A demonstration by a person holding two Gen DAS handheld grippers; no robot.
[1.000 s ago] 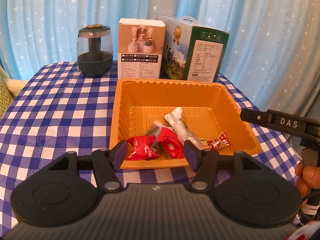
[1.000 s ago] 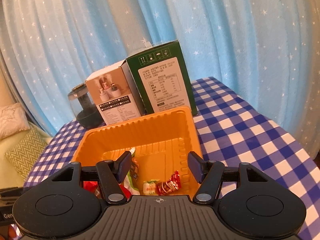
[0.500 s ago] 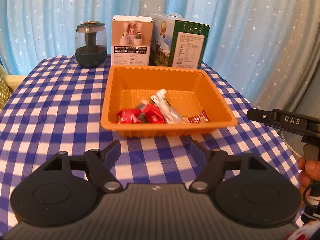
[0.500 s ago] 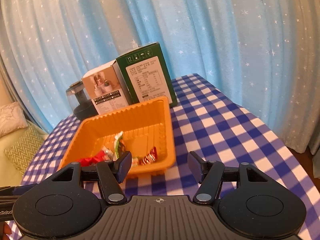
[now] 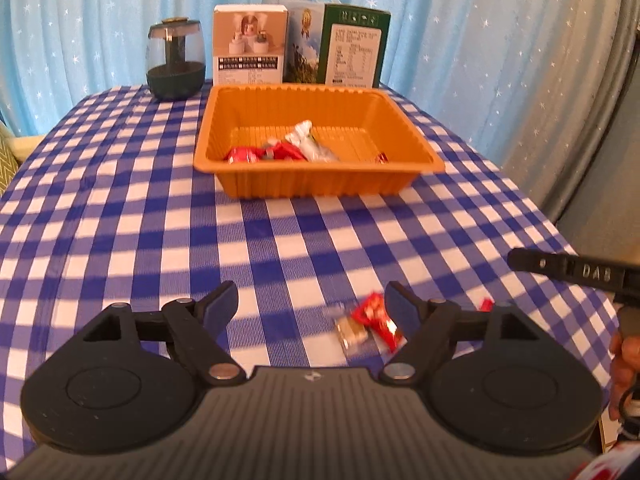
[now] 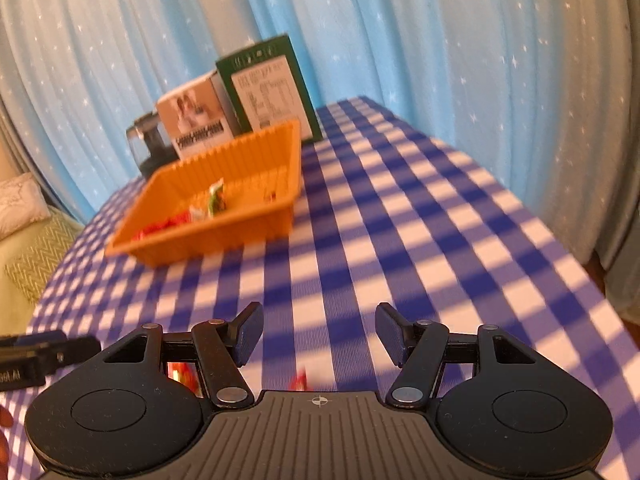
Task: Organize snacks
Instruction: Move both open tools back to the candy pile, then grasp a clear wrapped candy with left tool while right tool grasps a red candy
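An orange tray [image 5: 320, 184] sits far back on the checked table and holds several wrapped snacks [image 5: 280, 152]. It also shows in the right wrist view [image 6: 224, 236]. My left gripper [image 5: 312, 304] is open and empty, low over the near table. A red-wrapped snack [image 5: 374, 318] and a small clear-wrapped one [image 5: 350, 330] lie on the cloth just by its right finger. My right gripper [image 6: 318, 334] is open and empty. Red snack bits [image 6: 298, 380] peek from under its body. The right gripper's side [image 5: 580, 272] shows in the left wrist view.
A white box [image 5: 250, 44], a green box [image 5: 348, 48] and a dark glass jar [image 5: 176, 64] stand behind the tray. A blue starred curtain hangs behind. The table's right edge [image 6: 580, 264] drops off. Cushions [image 6: 28, 248] lie at left.
Both grippers have pulled back from the tray toward the near table edge. The tray now looks far away. Loose snacks on the cloth have come into view near the left gripper.
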